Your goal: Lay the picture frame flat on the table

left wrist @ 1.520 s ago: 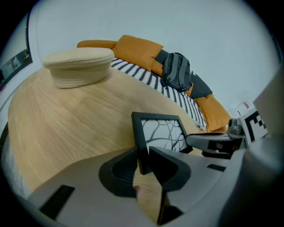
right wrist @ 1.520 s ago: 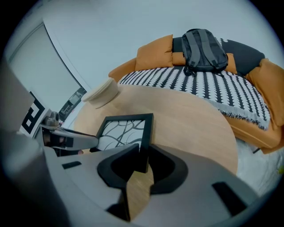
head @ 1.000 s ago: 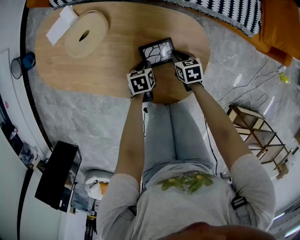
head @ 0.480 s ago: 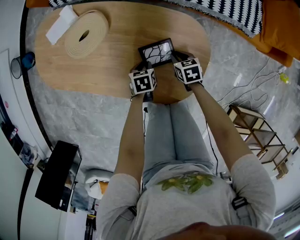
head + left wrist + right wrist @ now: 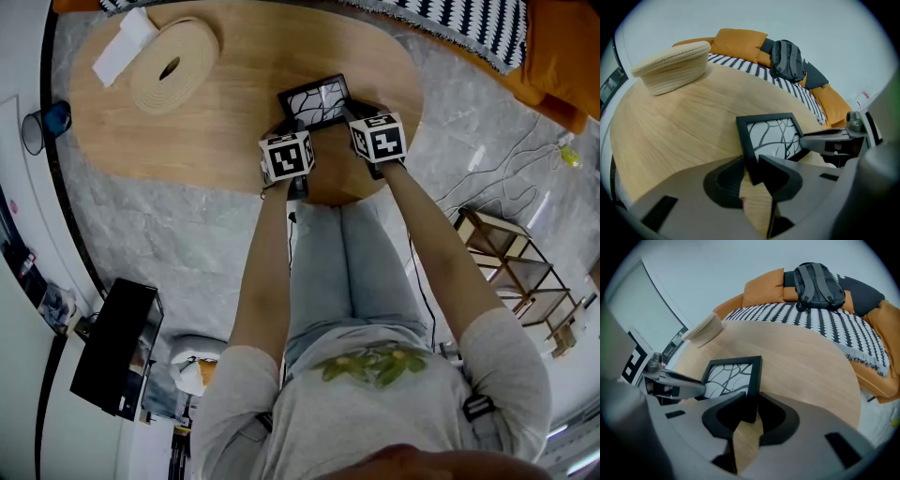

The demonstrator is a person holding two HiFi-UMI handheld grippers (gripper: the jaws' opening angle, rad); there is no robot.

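Head view: frame (image 5: 317,101) lies flat, or v close to it, on the counter (image 5: 216,112), long side running L-R just ahead of both tools, so neither's nearer. Left tool (image 5: 293,125) straddles its near-left corner, right tool (image 5: 356,116) the near-right; both jaws have just been easing open, rim between them but let go imo. Next prob = lift straight off w/o dragging it.

Bare counter (image 5: 234,131) runs wide between the coiled mat (image 5: 173,64) at the far left end (a white sheet (image 5: 120,49) lies against it) and the picture frame (image 5: 317,101) by the near edge; beyond the frame, open wood too.
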